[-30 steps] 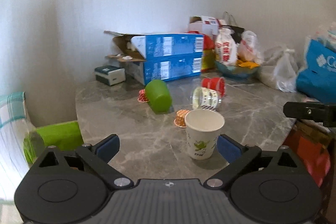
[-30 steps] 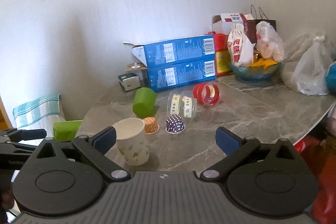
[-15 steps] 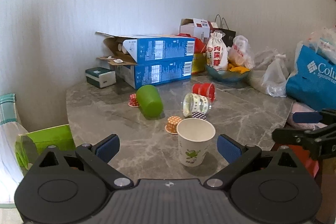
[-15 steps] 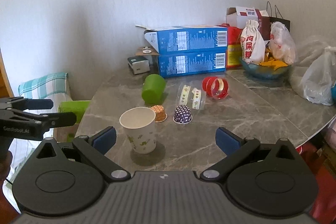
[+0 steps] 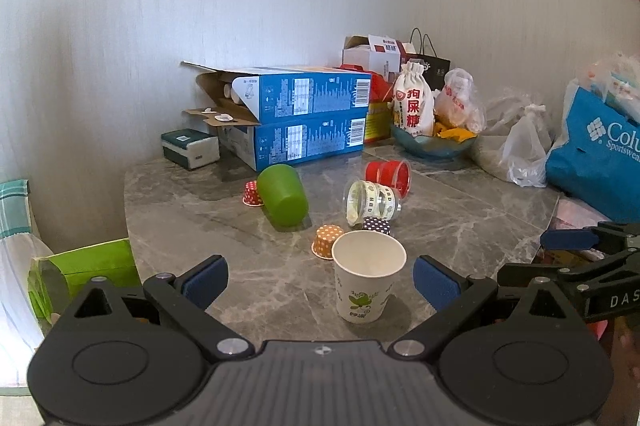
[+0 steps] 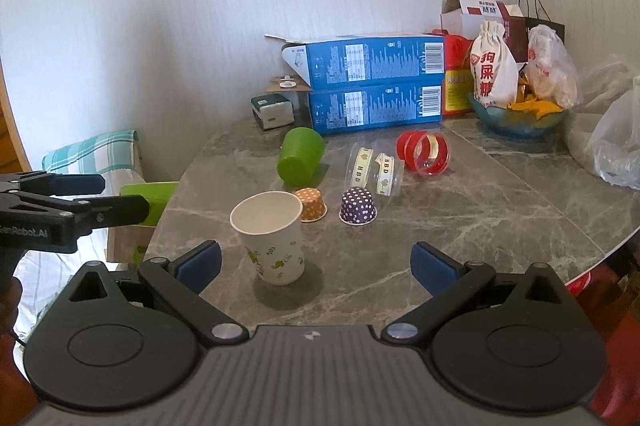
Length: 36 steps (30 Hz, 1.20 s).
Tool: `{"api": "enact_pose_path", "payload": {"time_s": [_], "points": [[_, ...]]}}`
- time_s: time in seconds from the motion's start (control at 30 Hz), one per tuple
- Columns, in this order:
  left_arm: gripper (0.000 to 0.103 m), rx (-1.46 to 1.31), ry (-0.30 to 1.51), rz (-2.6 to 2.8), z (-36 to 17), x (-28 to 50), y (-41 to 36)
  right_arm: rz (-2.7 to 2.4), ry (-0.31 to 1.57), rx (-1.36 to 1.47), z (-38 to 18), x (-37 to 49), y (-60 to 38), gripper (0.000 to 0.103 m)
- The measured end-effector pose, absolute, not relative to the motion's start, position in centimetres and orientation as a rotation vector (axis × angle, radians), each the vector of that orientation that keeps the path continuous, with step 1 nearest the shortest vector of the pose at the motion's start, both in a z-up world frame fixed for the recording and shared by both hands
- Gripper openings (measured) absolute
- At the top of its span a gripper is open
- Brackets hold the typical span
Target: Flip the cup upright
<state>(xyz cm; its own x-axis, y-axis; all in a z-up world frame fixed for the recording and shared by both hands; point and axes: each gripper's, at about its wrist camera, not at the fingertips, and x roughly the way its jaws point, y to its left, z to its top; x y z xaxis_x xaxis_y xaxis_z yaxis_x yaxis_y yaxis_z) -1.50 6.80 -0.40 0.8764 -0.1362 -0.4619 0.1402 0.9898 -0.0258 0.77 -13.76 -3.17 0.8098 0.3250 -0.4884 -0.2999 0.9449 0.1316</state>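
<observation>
Left tongs (image 5: 320,276): spread wide, empty, at the near edge of the tabletop (image 5: 224,226).
Right tongs (image 6: 316,264): spread wide too, nothing between the pads.
Paper cup (image 6: 272,238): nearest, standing upright, mouth up; white with green leaf print. Probably very light and thin, easy to crush; best taken gently across the wall, below the rim.
Small paper cases: orange dotted case (image 6: 312,204) and purple dotted case (image 6: 358,206) just behind, mouths down.
Green cup (image 6: 301,156): farther, lying on its side; looks like stiff, smooth plastic, likely slippery. Better gripped across the middle of the body.
Clear cup (image 6: 376,168): lying on its side, ribbon print.
Red cup (image 6: 424,154): farthest, on its side.
</observation>
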Motion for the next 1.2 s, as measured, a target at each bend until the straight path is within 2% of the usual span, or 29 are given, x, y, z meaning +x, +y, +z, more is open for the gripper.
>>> {"api": "enact_pose_path", "payload": {"time_s": [1.2], "points": [[0.1,-0.035,0.506,-0.146,-1.1,-1.93,5.89,0.351,0.525,0.029,-3.36,0.19,-14.22,0.102]]}}
